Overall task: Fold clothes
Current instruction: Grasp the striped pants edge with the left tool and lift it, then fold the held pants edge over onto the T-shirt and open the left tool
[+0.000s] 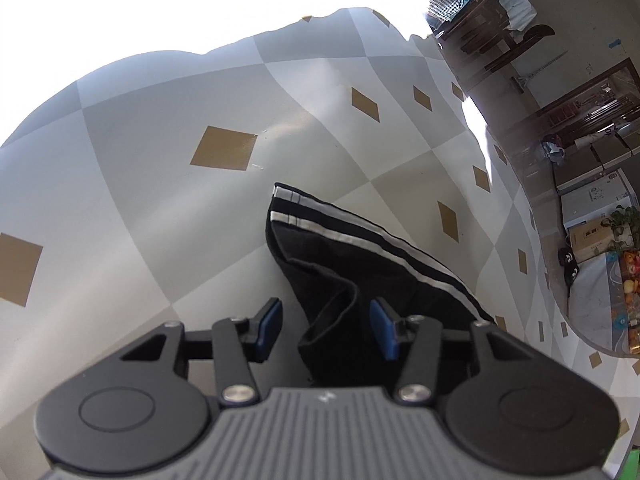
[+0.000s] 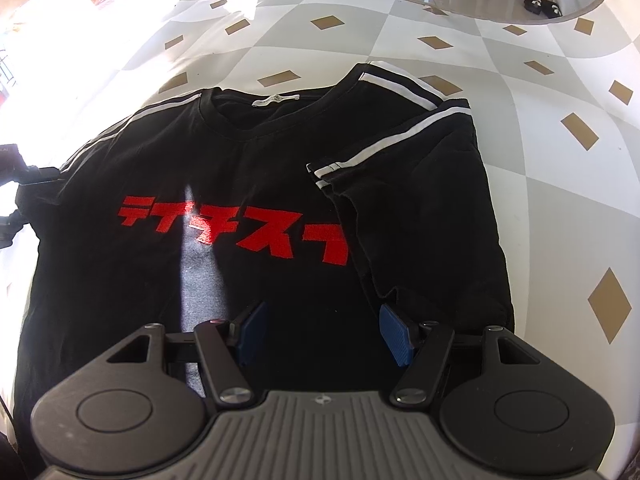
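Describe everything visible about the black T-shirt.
The T-shirt is black, soft knit by the look, with red block characters across the chest, a round neck with a white label, and double white stripes along shoulders and sleeves. It lies front up on the checked tablecloth. One sleeve is folded inward over the body; the other sleeve lies spread, its hem bunched between the left gripper pads, not visibly pinched. The right gripper hovers open over the lower front.

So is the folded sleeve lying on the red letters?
Touching. The right wrist view shows the sleeve folded inward, its edge lying over the last of the red letters.
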Demonstrator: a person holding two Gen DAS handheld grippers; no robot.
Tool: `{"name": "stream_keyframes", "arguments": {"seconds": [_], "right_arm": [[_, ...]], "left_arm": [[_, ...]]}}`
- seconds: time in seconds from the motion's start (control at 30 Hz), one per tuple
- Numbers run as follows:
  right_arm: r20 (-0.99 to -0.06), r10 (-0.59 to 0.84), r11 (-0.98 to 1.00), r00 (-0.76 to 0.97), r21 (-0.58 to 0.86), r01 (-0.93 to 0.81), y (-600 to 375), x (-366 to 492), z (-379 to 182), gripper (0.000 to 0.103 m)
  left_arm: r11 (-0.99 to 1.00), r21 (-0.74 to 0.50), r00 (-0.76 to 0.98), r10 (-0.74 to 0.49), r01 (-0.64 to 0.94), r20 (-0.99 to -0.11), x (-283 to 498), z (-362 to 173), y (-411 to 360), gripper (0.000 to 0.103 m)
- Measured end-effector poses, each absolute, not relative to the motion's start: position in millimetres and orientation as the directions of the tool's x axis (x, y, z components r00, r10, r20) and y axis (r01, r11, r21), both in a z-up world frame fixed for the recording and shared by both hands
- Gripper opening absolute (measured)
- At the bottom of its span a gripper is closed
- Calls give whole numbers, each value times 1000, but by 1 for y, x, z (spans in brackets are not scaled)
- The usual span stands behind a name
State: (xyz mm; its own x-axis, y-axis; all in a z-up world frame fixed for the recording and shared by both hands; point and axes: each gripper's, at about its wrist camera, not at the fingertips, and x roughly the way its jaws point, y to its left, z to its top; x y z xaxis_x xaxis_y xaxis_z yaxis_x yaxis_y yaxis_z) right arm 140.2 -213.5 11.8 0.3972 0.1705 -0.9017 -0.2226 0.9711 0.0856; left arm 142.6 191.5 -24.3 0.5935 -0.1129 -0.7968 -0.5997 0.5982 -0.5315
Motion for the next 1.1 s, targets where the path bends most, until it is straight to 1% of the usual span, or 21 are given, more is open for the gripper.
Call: {"name": "stream_keyframes", "arguments": {"seconds": [0.1,0.17,0.23,0.3,0.37,0.47,0.53,0.6,0.7,0.8,0.87,0.9,0.97,1.1], "right_arm": [[-902,167,970,399,79,-228,-213,140,11,62],[-901,166,970,401,75,-232,-212,140,11,62],[-901,165,969,402,73,-236,-212,139,11,62],[-900,167,968,403,73,-239,-213,139,11,62],[-899,169,967,404,73,-242,-213,139,11,62],[-899,171,966,404,72,-248,-213,138,11,62],[-898,173,966,404,74,-249,-214,138,11,62],[-898,175,966,403,77,-248,-214,138,11,62],[-898,176,965,403,78,-249,-214,138,11,62],[-899,171,965,403,72,-251,-213,139,11,62],[-899,170,965,403,69,-252,-213,139,11,62],[-899,169,965,403,68,-253,-213,139,11,62],[-899,171,965,403,69,-255,-213,139,11,62],[-900,173,965,400,73,-253,-214,139,12,62]], "left_arm": [[600,-515,588,-90,-612,-804,143,-25,195,51],[597,-520,596,-86,-610,-798,143,-26,196,51],[600,-523,601,-86,-606,-795,146,-26,195,47],[598,-530,606,-90,-602,-790,148,-27,195,40],[593,-538,609,-98,-599,-787,151,-29,194,28],[592,-549,618,-108,-589,-779,155,-29,192,18],[598,-570,642,-118,-563,-758,157,-25,190,16],[618,-599,680,-138,-509,-720,160,-16,185,16],[734,-579,719,-182,-354,-670,168,6,158,16],[840,-522,721,-268,-151,-639,174,25,120,17],[887,-460,692,-314,-30,-650,173,30,88,19],[898,-439,685,-323,5,-653,171,30,79,19],[904,-425,663,-352,56,-661,169,30,66,27],[884,-467,658,-368,29,-657,165,31,66,38]]}}
